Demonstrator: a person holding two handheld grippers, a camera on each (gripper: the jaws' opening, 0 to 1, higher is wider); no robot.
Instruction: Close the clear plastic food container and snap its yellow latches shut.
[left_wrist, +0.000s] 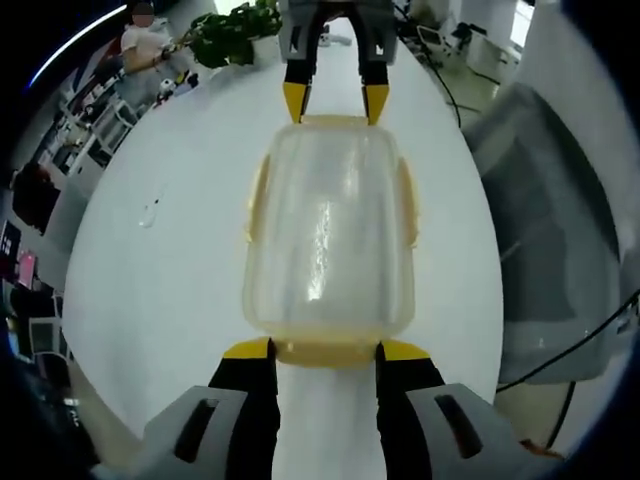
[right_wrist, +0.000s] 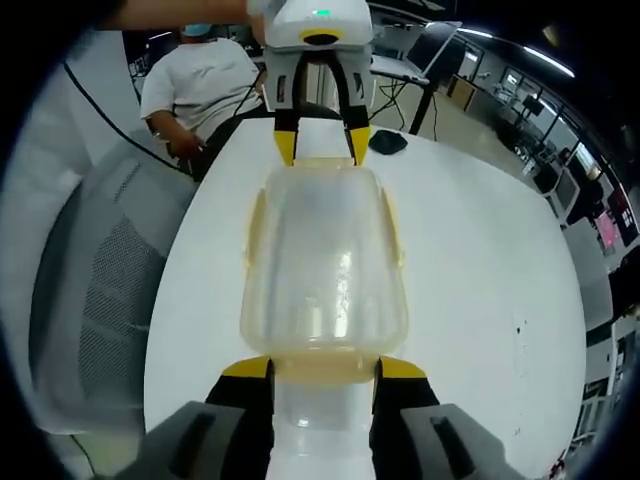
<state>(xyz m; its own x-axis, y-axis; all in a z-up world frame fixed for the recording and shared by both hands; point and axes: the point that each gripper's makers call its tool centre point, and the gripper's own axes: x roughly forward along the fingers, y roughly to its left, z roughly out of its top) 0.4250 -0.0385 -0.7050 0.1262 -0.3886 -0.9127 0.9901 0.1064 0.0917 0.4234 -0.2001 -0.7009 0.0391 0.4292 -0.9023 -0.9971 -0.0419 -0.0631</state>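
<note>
While the clear container (left_wrist: 328, 235) sat mid-frame on the white desk (left_wrist: 170, 290) with its lid already on, the step in hand looked to be pressing down the end latches; it would go best with both ends squeezed evenly so the box did not slide. The left gripper (left_wrist: 325, 350) stood with its fingers (left_wrist: 248, 350) parted about the near yellow latch (left_wrist: 325, 352), tips touching it. The right gripper (right_wrist: 325, 368) stood likewise at the opposite end, neither one clamped

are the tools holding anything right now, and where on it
Cannot be told for sure. The left tool and right tool each bracket an end latch of the container, jaws open, seemingly pressing, not gripping.
</note>
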